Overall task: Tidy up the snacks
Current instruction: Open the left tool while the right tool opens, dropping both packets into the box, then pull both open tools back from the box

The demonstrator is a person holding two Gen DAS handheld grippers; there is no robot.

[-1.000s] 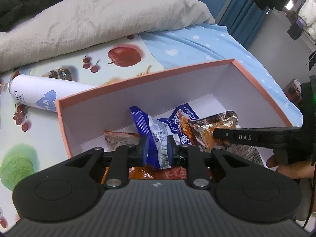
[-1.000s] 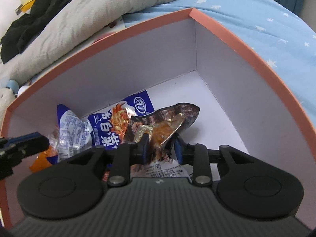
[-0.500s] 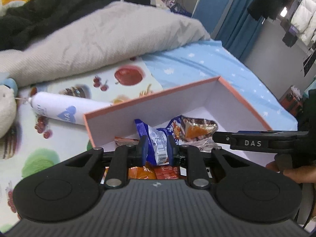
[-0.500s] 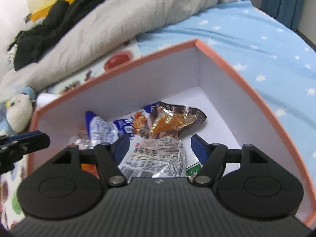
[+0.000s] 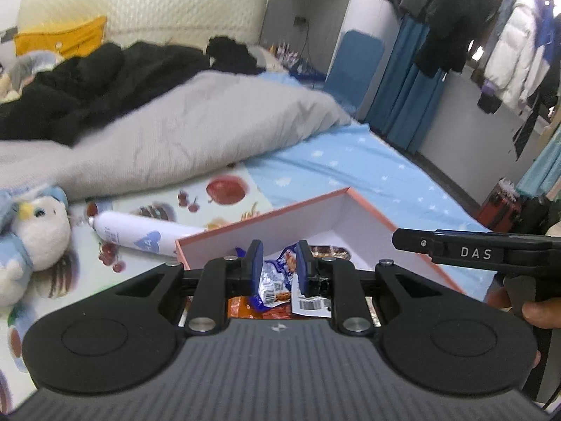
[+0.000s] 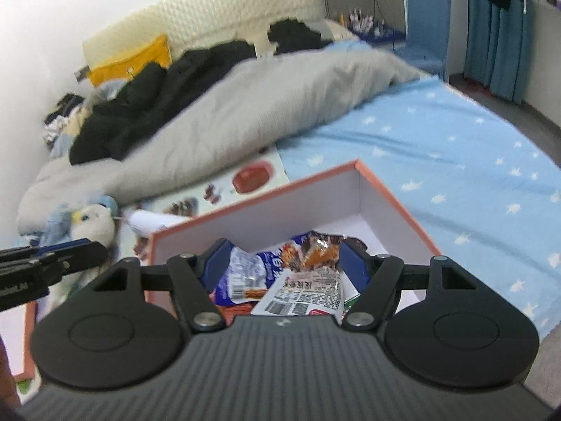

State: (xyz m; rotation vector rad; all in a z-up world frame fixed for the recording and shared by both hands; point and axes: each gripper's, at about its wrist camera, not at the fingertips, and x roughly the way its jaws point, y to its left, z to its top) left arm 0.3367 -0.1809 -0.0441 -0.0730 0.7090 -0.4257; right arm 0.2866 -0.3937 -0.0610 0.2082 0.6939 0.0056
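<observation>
Snack packets heaped in orange-rimmed box — free floor toward 1 o'clock; right gripper gapes empty, left gripper's narrow grip unclear.

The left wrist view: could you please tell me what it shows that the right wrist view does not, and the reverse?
Only the left wrist view shows the hanging coats, a red object on the floor and the person's right hand.

Only the right wrist view shows the left gripper from the side, with nothing in it.

Both show the box, the snack packets in it, the plush toy, the white tube, the grey quilt and the starred blue sheet.
</observation>
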